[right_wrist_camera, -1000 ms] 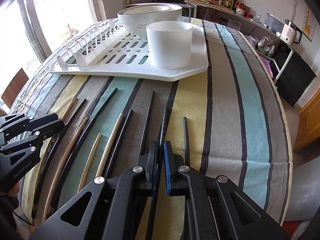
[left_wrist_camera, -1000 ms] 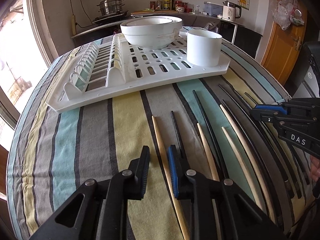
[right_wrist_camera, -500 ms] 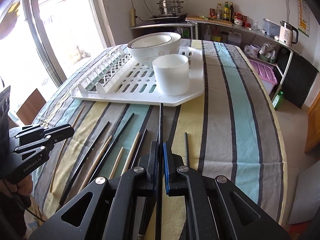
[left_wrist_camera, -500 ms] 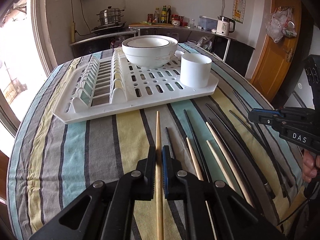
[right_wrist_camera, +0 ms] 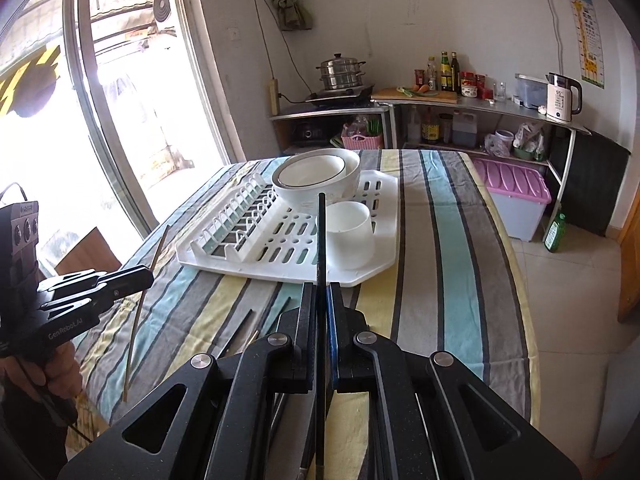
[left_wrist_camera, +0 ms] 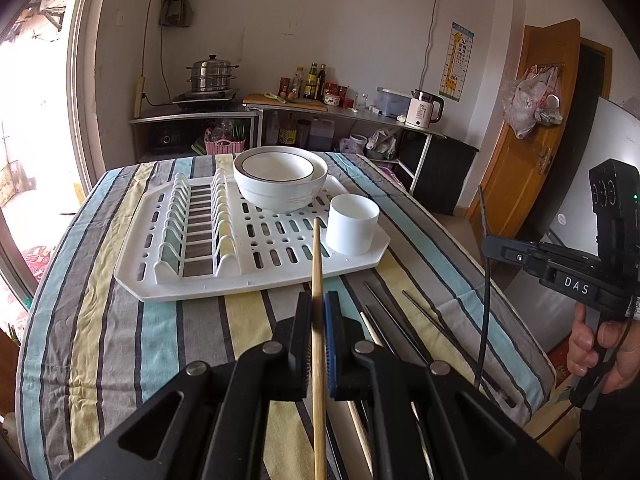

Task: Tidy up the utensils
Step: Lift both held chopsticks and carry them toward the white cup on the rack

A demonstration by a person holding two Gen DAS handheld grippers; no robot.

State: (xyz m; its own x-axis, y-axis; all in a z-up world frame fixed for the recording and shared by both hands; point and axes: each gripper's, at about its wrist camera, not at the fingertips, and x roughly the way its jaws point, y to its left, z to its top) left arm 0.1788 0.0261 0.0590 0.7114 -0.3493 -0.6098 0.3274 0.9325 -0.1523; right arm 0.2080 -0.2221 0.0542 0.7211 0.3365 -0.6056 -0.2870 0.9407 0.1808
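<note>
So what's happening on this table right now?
A person holds one set of tongs in each hand. The left tongs grip a wooden chopstick; the right tongs grip a black chopstick. Both point toward the white cup on the drying rack. More chopsticks lie on the tablecloth.

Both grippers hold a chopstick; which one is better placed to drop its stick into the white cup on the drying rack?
Probably the right. The right gripper holds its black chopstick with the tip already in line with the white cup; the left gripper's wooden chopstick ends beside it.
</note>
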